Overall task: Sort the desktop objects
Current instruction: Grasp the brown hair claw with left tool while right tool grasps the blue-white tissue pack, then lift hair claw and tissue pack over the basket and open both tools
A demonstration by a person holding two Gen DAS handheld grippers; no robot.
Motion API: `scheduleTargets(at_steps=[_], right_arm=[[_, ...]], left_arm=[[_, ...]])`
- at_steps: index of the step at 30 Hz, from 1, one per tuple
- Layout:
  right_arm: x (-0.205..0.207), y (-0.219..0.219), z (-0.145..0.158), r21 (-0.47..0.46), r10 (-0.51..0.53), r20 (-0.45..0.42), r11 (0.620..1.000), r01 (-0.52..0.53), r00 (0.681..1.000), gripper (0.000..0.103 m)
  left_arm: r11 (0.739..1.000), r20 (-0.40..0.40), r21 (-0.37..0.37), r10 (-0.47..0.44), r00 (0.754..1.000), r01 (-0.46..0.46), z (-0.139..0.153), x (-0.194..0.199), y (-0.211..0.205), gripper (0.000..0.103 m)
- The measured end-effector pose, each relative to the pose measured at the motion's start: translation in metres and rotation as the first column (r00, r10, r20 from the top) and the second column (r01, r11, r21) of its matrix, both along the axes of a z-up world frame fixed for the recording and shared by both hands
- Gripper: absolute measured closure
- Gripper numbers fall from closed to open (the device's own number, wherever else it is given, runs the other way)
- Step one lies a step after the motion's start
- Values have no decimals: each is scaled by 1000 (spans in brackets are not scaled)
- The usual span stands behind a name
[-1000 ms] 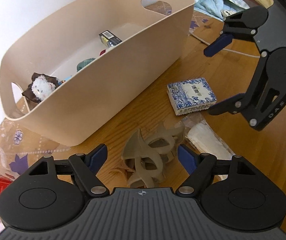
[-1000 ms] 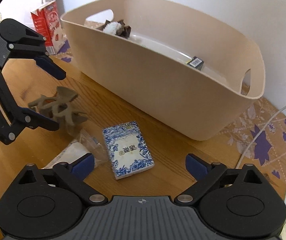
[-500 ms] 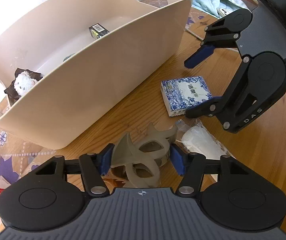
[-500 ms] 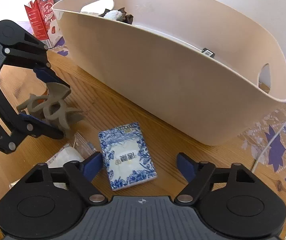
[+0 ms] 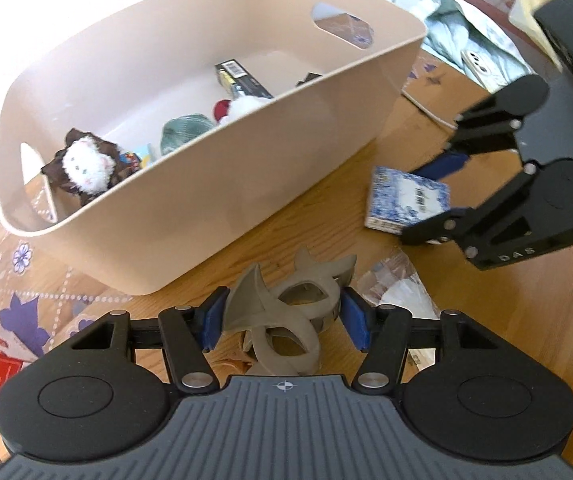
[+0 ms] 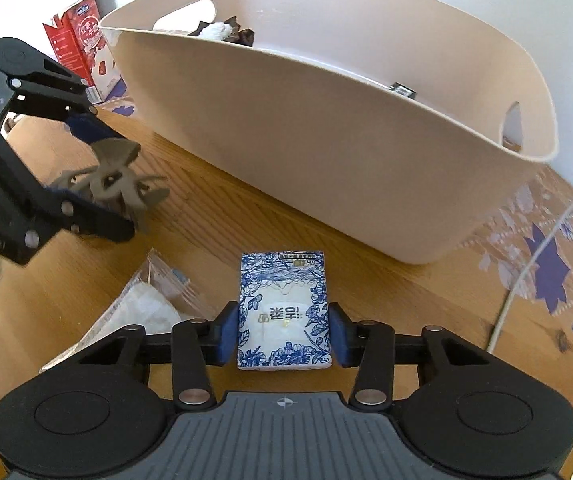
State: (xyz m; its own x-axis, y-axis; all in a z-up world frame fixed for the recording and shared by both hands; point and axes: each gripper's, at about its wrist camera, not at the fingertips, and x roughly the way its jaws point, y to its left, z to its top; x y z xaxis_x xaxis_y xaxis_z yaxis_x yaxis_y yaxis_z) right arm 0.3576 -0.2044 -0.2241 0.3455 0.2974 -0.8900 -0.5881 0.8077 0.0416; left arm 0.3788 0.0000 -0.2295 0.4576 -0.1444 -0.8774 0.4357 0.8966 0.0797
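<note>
A grey-brown hair claw clip sits between the blue pads of my left gripper, which is shut on it just above the wooden table. From the right wrist view the same clip hangs in the left gripper. My right gripper is closing its jaws on a blue-and-white tissue pack, and both pads press its long sides. In the left wrist view the pack is tilted in the right gripper. The beige bin stands behind both, holding a plush toy and several small items.
A clear plastic bag with white contents lies on the wood between the grippers. A red carton stands left of the bin. A white cable crosses the floral mat at the right. Crumpled cloth lies beyond the bin.
Both grippers closed: the left on the hair clip, the right on the tissue pack, which now sits straight between its pads and is tilted off the table.
</note>
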Motion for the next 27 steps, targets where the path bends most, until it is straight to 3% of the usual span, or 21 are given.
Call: scheduleTargets(at_steps=[12,27], right_arm=[[-19,-32,32,26,-44,35,999,43,998,60],[-41,-64,87,108,-137,130,986,124,982,60]], left_arm=[[999,34,17,30,999,-30,20,-15,4,42],[991,120,-26,133,984,-131,73,-51,13,42]])
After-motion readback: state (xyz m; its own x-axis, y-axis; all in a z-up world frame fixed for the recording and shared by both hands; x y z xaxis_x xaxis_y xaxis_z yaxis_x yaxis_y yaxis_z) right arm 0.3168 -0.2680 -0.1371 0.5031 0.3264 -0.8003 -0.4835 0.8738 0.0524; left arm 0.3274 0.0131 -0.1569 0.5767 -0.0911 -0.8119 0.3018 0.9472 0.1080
